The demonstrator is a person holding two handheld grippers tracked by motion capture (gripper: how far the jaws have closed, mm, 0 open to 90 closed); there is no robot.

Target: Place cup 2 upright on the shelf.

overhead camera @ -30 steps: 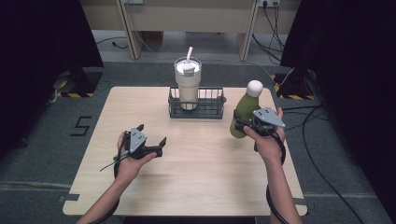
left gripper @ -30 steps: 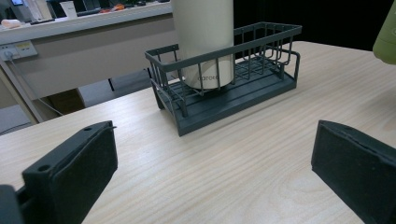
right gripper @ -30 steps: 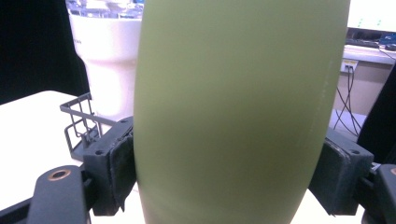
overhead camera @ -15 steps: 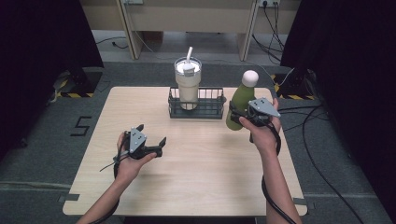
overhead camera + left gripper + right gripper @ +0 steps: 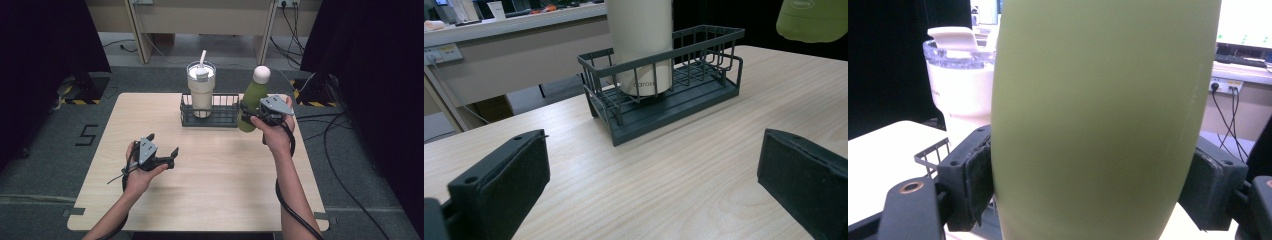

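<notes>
While the right gripper (image 5: 248, 111) clamps the green bottle (image 5: 253, 97) (white cap up) in the air just right of the wire basket (image 5: 210, 116) holding a lidded tumbler (image 5: 201, 89), the left gripper (image 5: 169, 156) rests spread and empty over the wooden table (image 5: 225, 175).

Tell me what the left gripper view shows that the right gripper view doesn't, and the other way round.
The left gripper view alone shows the left gripper with its jaws wide apart over bare table, and the whole grey wire basket. The right gripper view alone shows the right gripper clamped on the sides of the green bottle, plus the clear lid of the cream tumbler. Both share the tumbler standing in the basket and some part of the green bottle.
</notes>
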